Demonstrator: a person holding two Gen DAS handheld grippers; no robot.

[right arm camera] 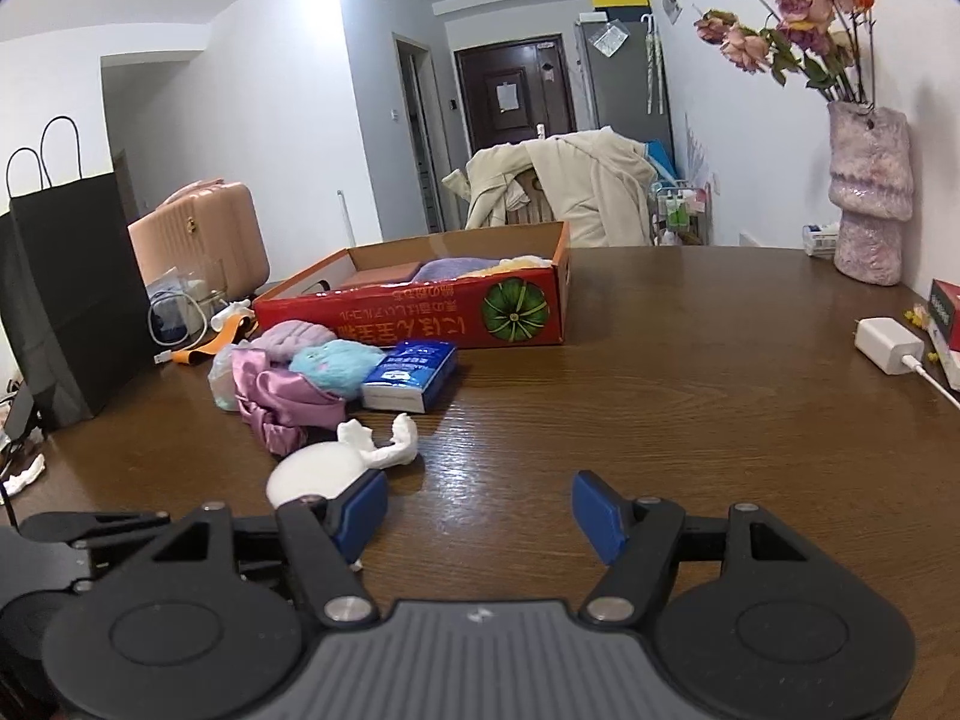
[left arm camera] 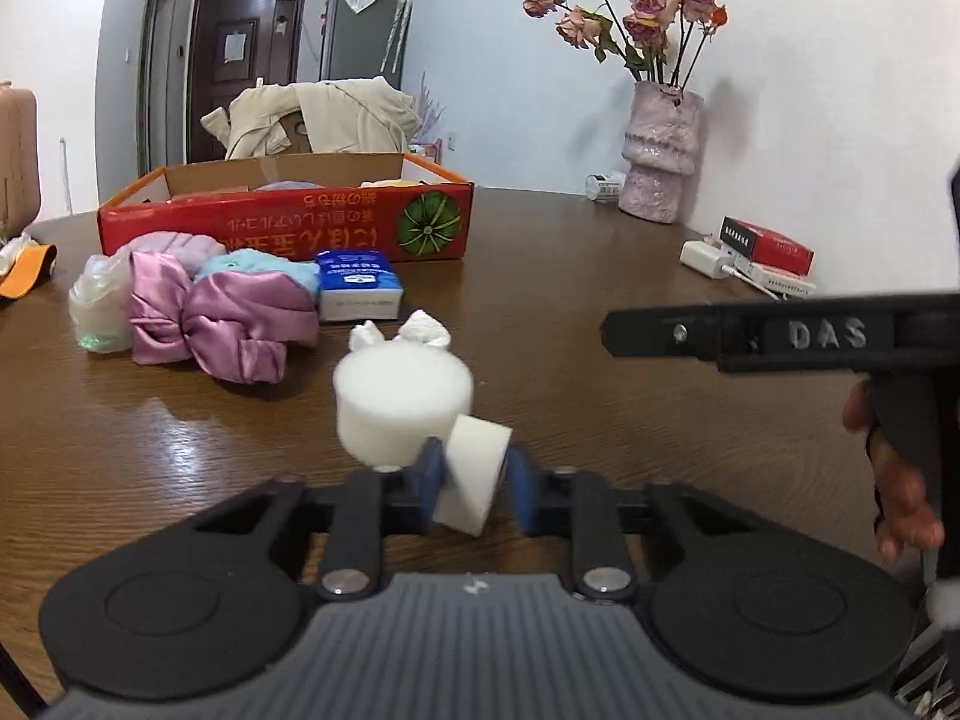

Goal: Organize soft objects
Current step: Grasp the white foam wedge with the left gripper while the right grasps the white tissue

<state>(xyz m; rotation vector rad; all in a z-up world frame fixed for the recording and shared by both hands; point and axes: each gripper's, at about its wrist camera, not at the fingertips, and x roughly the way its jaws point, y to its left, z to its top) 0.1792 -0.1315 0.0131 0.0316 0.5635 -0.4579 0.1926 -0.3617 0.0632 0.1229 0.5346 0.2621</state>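
My left gripper (left arm camera: 474, 480) is shut on a small white foam cylinder (left arm camera: 474, 474), tilted between its blue pads. A larger white foam cylinder (left arm camera: 402, 402) sits just beyond it; it also shows in the right wrist view (right arm camera: 315, 474). Crumpled white tissue (left arm camera: 420, 330) lies behind. A pile of soft things lies at left: pink satin cloth (left arm camera: 240, 318), a blue plush (left arm camera: 258, 264), a lilac plush (left arm camera: 174, 246), a blue tissue pack (left arm camera: 357, 285). The red cardboard box (left arm camera: 288, 228) holds soft items. My right gripper (right arm camera: 480, 510) is open and empty above the table.
Brown wooden table (right arm camera: 660, 396). A pink vase with roses (left arm camera: 660, 150) stands at back right, with a white charger (right arm camera: 888, 345) and a red box (left arm camera: 774, 246) near the wall. A black paper bag (right arm camera: 66, 288) and pink suitcase (right arm camera: 198, 234) stand at left. A chair with a coat stands behind.
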